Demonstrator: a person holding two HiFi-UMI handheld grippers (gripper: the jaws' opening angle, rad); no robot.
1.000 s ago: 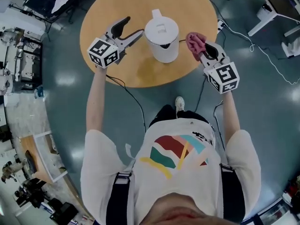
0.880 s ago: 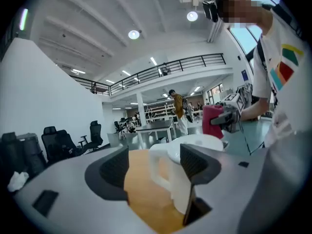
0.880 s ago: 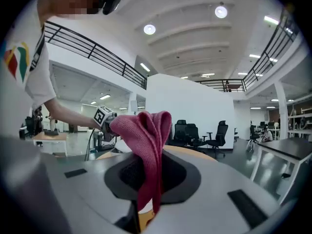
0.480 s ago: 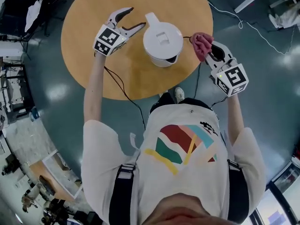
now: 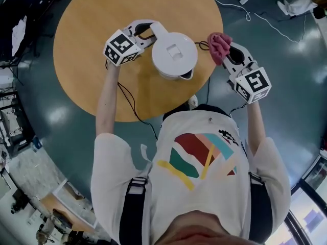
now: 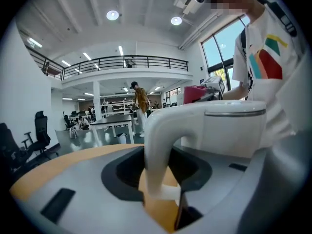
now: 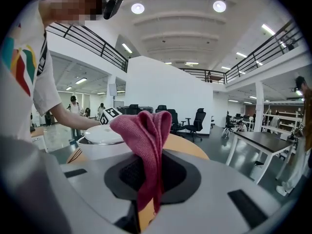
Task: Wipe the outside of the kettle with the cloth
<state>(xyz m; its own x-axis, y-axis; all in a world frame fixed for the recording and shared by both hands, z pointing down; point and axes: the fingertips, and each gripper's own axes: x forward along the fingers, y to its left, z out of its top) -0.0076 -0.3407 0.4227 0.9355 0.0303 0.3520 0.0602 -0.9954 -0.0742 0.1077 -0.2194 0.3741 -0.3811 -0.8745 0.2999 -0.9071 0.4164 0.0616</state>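
A white kettle [image 5: 173, 55] stands on the round wooden table [image 5: 97, 14], lid on, with its handle [image 5: 153, 28] pointing to the far left. My left gripper [image 5: 148, 32] reaches in from the left, and its jaws are closing on that handle [image 6: 158, 140], which stands upright between the pads. The kettle's body [image 6: 234, 130] fills the right of the left gripper view. My right gripper [image 5: 225, 52] hovers just right of the kettle, shut on a bunched pink cloth [image 5: 218, 44]. In the right gripper view the cloth [image 7: 144, 145] hangs over the jaws, with the kettle [image 7: 100, 143] behind it to the left.
A thin black cable [image 5: 127, 93] runs from the left gripper across the table's near edge. White cables [image 5: 265, 22] lie on the grey floor at the far right. The person's shoe [image 5: 192, 102] shows under the table rim. Desks and office chairs stand far off.
My left gripper has moved right and down onto the kettle's handle, and its wide jaws have narrowed around it. The right gripper with the cloth has drifted slightly.
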